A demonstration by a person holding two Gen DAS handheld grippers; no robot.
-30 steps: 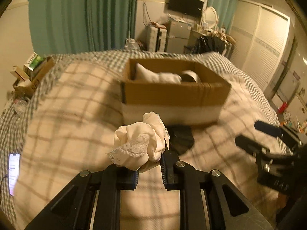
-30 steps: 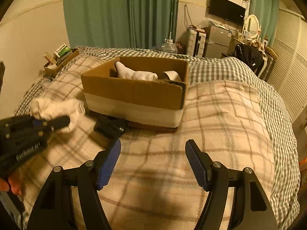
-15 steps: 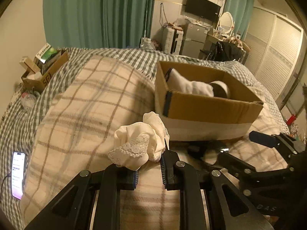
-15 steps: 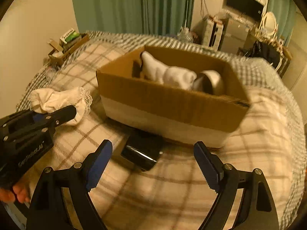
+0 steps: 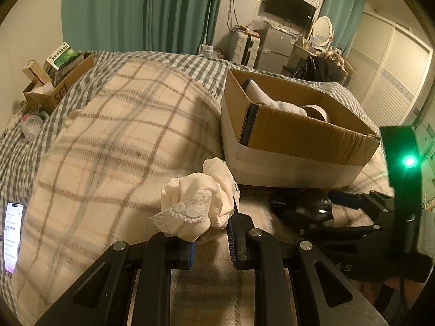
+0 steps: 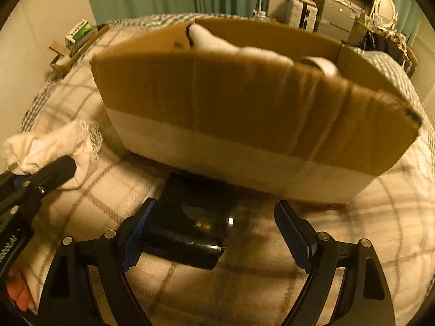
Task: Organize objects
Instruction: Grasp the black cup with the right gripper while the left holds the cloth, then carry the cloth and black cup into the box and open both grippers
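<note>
My left gripper [image 5: 210, 240] is shut on a cream lace-trimmed cloth [image 5: 195, 209] and holds it above the plaid bed, left of the cardboard box [image 5: 293, 138]. The cloth also shows in the right wrist view [image 6: 51, 146]. The box holds a white sock [image 5: 274, 100] and a roll of tape [image 5: 316, 110]. My right gripper [image 6: 214, 236] is open, its jaws wide on either side of a glossy black object [image 6: 193, 222] that lies on the bed against the box's front [image 6: 244, 125]. The right gripper also appears in the left wrist view [image 5: 353, 206].
A phone with a lit screen [image 5: 12, 235] lies on the bed at the left edge. A small carton of boxes [image 5: 57, 78] stands at the far left. Green curtains [image 5: 141, 11], a fridge [image 5: 277, 46] and a wardrobe [image 5: 386, 62] stand beyond the bed.
My right gripper has moved forward and down toward the box, so the black object now lies between its open jaws. My left gripper has swung left, still holding the cloth.
</note>
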